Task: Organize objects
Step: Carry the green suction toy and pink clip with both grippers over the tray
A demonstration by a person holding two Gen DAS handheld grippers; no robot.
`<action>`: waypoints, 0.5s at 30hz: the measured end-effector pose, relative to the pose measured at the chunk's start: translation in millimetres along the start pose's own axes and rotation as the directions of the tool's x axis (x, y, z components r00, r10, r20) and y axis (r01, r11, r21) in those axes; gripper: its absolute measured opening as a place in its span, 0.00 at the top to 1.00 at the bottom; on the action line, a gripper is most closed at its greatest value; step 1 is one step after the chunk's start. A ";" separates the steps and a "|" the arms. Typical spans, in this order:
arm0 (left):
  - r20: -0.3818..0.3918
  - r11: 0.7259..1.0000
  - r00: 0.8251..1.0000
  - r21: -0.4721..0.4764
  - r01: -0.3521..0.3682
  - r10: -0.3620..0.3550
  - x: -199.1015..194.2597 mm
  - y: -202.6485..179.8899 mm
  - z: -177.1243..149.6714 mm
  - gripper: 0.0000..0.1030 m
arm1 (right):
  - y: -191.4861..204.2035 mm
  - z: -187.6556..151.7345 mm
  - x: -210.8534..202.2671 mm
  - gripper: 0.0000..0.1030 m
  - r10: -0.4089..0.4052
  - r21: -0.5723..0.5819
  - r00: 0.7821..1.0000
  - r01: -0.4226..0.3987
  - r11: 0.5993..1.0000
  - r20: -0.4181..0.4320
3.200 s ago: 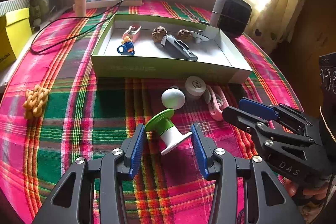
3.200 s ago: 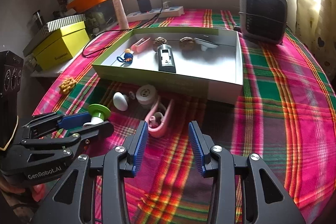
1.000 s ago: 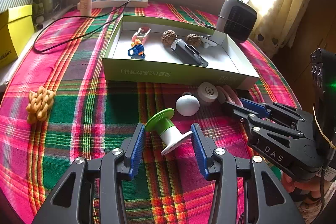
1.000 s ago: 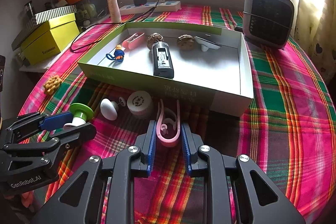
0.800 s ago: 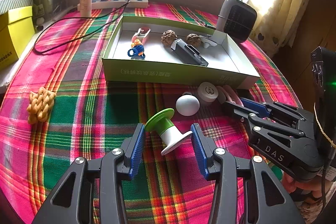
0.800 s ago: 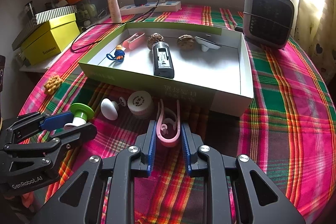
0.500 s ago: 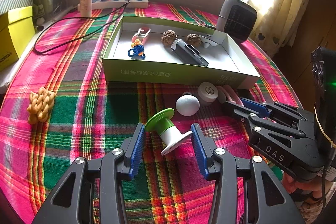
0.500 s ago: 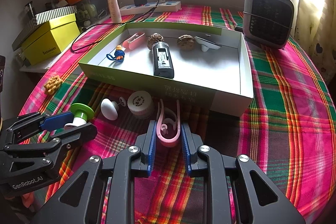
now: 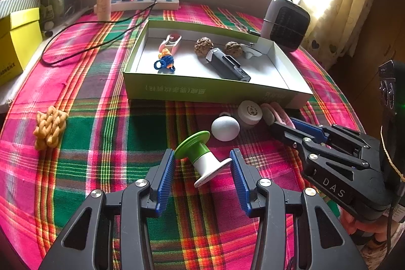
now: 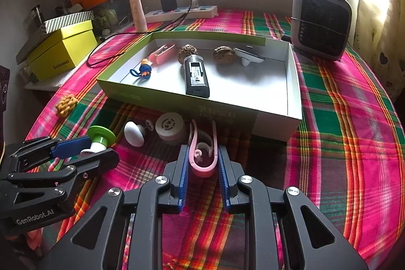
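Pink clip [image 10: 202, 156] lies on the plaid cloth [image 10: 341, 143] between the blue pads of the right gripper [image 10: 202, 168], and the pads press on both its sides, so this claw is closed on it. Just ahead of the claw stands the open green box [image 10: 276, 123]; the clip's free ends point toward its near wall. To the left of this claw are a round cream cap [image 10: 170, 127] and a white egg-shaped piece [image 10: 134, 133].

Green and white spool [image 9: 200, 158] lies tilted between the pads of the left gripper [image 9: 202, 166]. Both its ends seem to touch the pads, so this claw looks closed on it. Ahead of this claw is the white egg-shaped piece, and far to its left a yellow braided knot [image 9: 49, 125].
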State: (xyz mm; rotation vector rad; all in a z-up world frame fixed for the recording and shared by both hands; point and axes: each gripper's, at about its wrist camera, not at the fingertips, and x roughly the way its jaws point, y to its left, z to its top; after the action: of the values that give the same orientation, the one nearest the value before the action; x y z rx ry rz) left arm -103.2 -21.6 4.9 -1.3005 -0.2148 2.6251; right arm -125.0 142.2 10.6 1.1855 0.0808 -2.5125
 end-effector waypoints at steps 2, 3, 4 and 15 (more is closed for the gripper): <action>0.003 1.000 1.000 0.001 -0.002 0.002 -1.3 -0.1 0.5 0.59 | -0.5 0.1 -0.8 0.78 0.004 0.002 1.000 -0.004 1.000 0.002; 0.004 1.000 1.000 0.002 -0.002 0.002 -1.8 -0.7 0.9 0.59 | -0.5 -0.2 -1.5 0.78 0.005 0.003 1.000 -0.005 1.000 0.002; 0.005 1.000 1.000 0.004 -0.002 0.002 -2.3 -1.2 1.4 0.59 | -0.7 -0.3 -2.0 0.78 0.006 0.003 1.000 -0.006 1.000 0.002; 0.030 1.000 1.000 0.021 -0.001 0.000 -11.1 -8.9 8.4 0.59 | -0.9 3.6 -12.6 0.78 0.013 0.007 1.000 -0.013 1.000 0.025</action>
State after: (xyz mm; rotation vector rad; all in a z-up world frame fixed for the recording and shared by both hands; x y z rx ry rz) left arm -102.3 -16.0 20.3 -1.2554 -0.1910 2.6412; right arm -120.7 146.0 22.4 1.1532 0.0578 -2.5175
